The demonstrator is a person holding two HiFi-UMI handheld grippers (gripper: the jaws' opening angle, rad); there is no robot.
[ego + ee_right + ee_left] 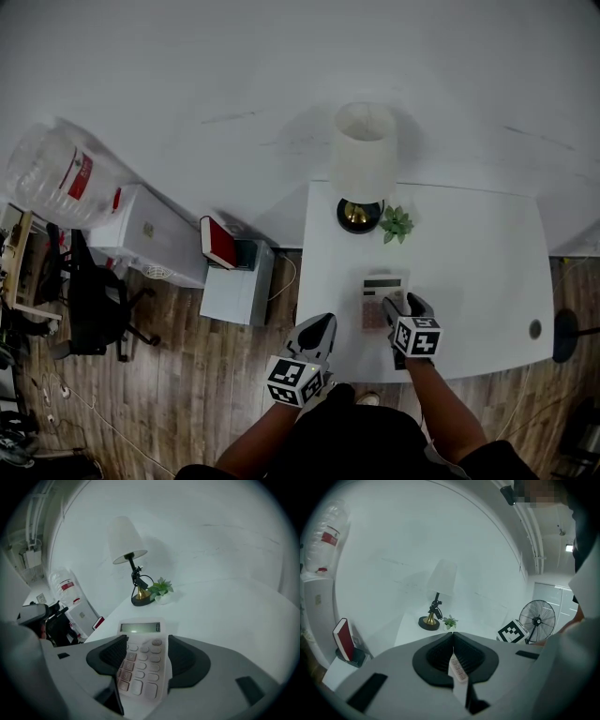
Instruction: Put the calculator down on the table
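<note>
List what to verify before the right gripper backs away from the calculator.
1. Calculator lying flat on the table: ok.
2. Right gripper jaws wide apart, calculator between them: ok.
3. Pads fully off the calculator's sides: cannot tell; one pad overlaps its edge in the right gripper view.
4. Calculator well in from the table's edges: ok.
5. Lamp and plant stand behind the calculator, apart from it: ok.
6. Left gripper shut on a thin white strip, apart from the calculator: ok.
</note>
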